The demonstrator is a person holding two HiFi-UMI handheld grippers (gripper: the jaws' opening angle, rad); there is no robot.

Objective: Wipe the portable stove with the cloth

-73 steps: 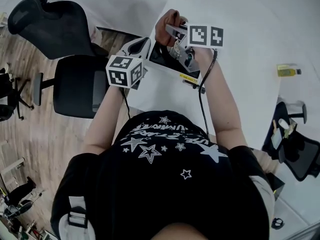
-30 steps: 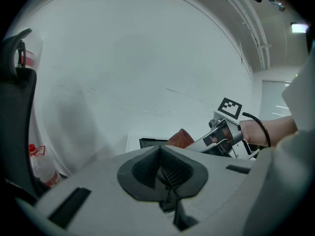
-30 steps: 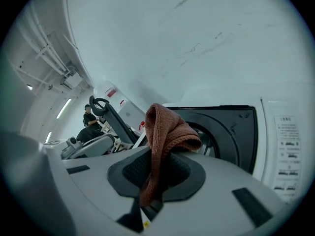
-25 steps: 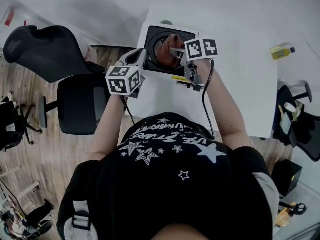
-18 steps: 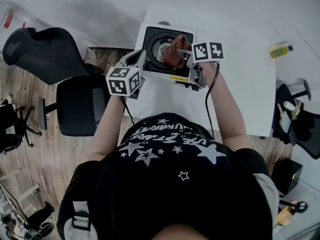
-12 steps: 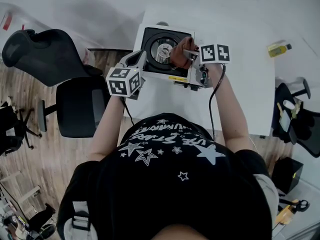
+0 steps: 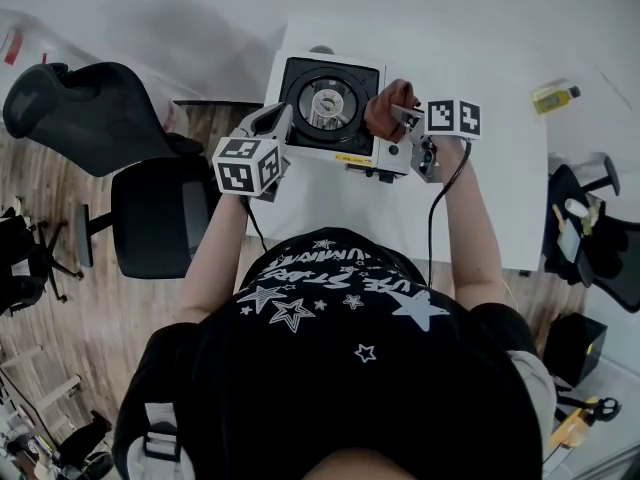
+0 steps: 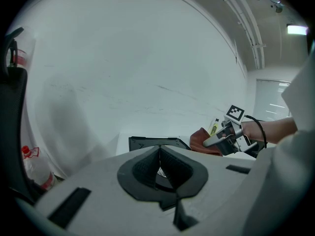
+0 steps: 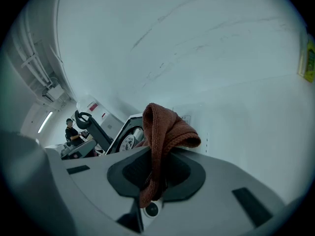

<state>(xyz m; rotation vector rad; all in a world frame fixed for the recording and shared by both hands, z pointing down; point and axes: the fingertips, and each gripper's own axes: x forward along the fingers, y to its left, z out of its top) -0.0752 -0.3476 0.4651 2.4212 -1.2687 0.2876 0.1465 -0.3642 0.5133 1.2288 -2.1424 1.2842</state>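
Table: white rectangular table [image 7: 490, 183], its right half mostly bare.
Bottle: small yellow bottle [image 7: 553, 96] lying on its side near the table's far right corner.
Chair, left: black office chair [image 7: 155, 208] just beside the table's left edge, tall back and headrest tipped away from the table.
Chair, right: dark chair [image 7: 610, 273] past the table's right edge, small pale items on it, kind unclear.
Floor: light wood-plank floor [image 7: 60, 308] under the left chair.
Bystander: person in dark clothes [image 9: 73, 131], far off, right gripper view only.
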